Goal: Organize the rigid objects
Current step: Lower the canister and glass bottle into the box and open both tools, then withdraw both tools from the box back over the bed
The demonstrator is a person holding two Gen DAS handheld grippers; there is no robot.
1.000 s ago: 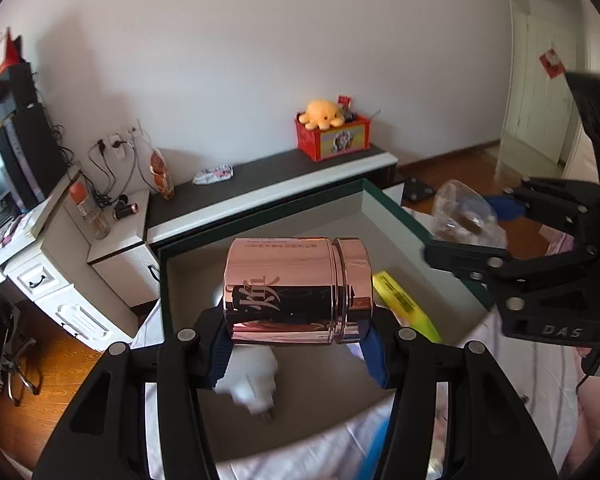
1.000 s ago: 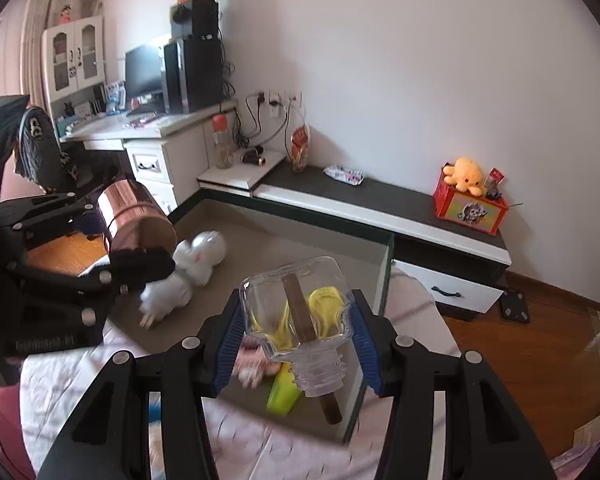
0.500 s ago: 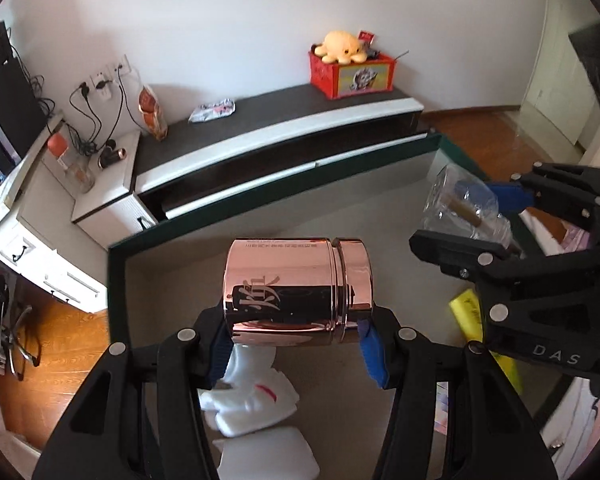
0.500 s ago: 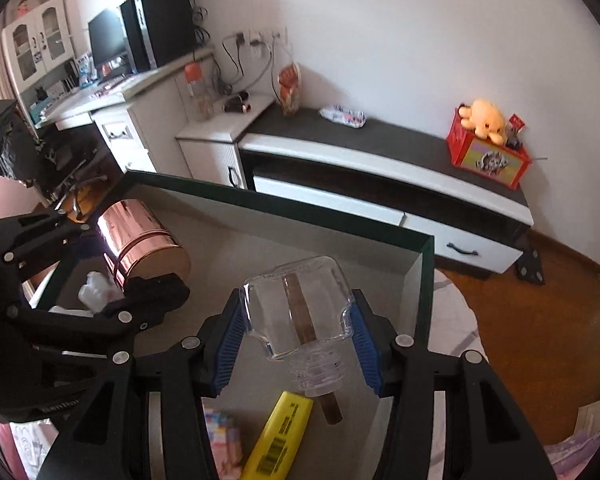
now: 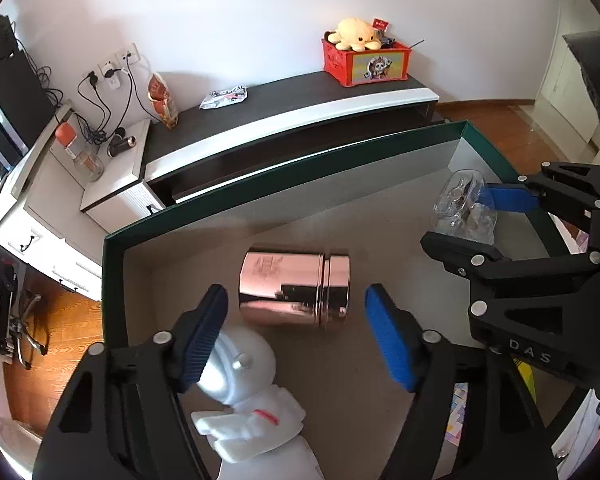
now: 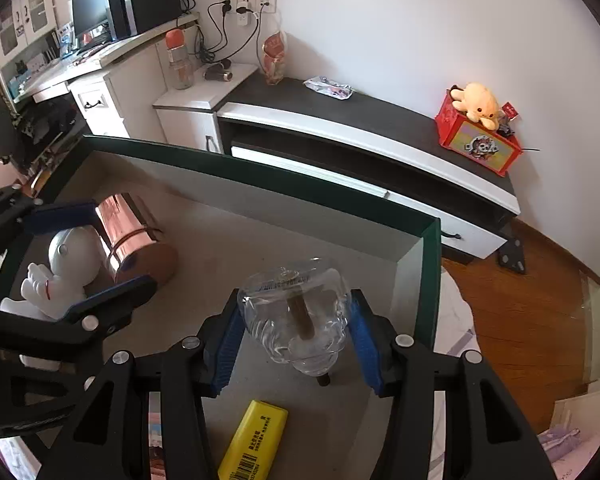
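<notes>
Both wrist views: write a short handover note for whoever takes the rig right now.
Left gripper: jaws opening, pads clear of the copper tin, which lies on its side in the green box beside the white figure.
Right gripper: shut on the glass bottle, low inside the box.
Done: tin, figure and yellow block are in.
Left: release the bottle, withdraw both grippers.

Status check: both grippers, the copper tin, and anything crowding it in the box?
Left gripper opening, copper tin released, lying in box. Right gripper shut on glass bottle. White figurine beside tin.
</notes>
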